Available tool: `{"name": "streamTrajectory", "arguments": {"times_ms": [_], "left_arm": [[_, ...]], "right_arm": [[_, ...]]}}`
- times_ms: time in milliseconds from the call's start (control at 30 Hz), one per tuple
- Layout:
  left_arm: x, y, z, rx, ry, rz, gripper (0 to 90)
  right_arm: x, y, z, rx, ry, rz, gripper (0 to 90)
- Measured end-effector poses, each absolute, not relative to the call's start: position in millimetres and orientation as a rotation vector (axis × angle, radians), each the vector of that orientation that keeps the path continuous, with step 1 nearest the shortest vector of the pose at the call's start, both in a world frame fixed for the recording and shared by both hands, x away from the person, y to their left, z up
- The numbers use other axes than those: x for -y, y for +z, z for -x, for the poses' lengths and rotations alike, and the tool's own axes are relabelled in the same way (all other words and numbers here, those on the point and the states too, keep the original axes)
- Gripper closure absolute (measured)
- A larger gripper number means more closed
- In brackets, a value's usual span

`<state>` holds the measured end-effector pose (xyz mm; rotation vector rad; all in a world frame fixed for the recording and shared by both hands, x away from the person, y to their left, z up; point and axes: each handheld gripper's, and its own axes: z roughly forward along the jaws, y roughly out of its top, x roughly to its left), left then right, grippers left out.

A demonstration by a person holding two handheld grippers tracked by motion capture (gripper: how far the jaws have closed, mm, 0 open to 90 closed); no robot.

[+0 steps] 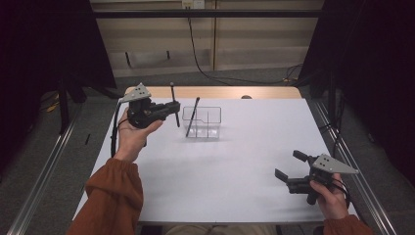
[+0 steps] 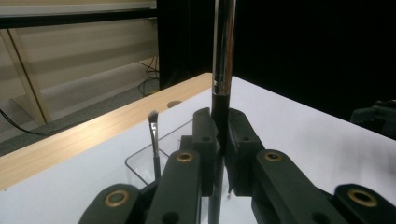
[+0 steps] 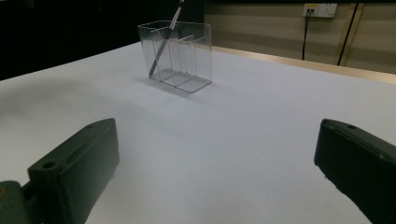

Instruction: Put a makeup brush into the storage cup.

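High view: left gripper sits upper left of centre, held up off the white table by the person's left hand, orange sleeve coming in from bottom left. Its jaws are closed tight on a makeup brush, black handle, standing about upright w/ one end up top and the other below the jaws, just left of the clear organizer & not touching it as far as can be told. Left gripper view: same brush runs up centre frame, black lower part pinched between the two pads, shiny metal ferrule above going out the top edge; bristle end not seen here. Organizer is lower left in that view, behind the jaws, w/ a second brush standing in it, bristle tip up. In the high view that second brush leans in the organizer's left compartment, top tilted to the right; organizer sits upper centre of the table, near the wooden far edge. Right gripper is lower right in the high view, in the right hand, low over the table, well apart from the organizer, jaws spread wide w/ nothing between them. Right gripper view: two black jaws at bottom left & bottom right corners, bare white table between; organizer upper centre-left w/ the leaning brush inside.
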<state>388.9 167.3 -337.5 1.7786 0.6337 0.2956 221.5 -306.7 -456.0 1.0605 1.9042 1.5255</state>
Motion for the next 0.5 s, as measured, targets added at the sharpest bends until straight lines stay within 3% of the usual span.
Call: {"name": "streamTrajectory", "arguments": {"times_ms": [500], "left_arm": [[-153.1, -330.7, -410.5, -0.662, 0.335, -1.761, 84.0]], "right_arm": [[306.4, -456.9, -221.6, -1.917, 1.526, -1.056, 0.0]]}}
